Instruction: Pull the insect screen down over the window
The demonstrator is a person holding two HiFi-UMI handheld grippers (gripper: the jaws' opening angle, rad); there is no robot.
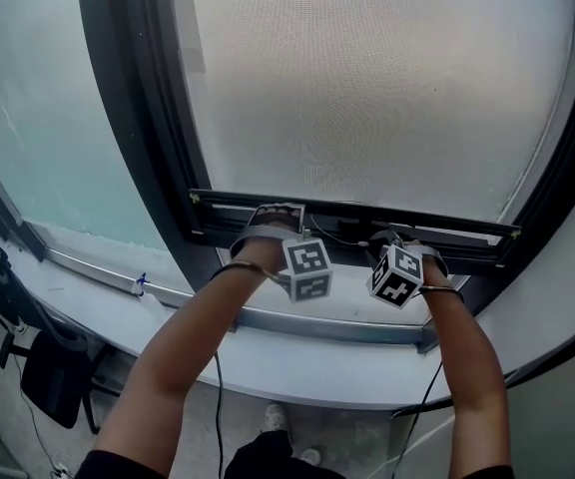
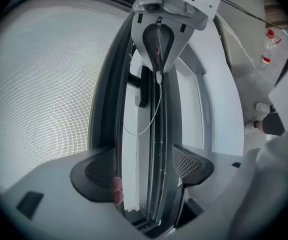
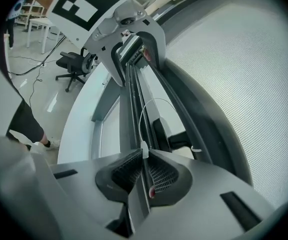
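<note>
While the insect screen (image 1: 367,88) hangs above it, the bottom bar (image 1: 337,211) is clenched by the left tongs (image 2: 146,166) and, near them, the right tongs (image 3: 143,171).

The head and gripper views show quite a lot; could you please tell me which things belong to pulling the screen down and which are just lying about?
Job in hand: insect screen, screen's bottom bar, pull cord, left gripper, right gripper.
Lying about: office chair, plastic bottle.
</note>
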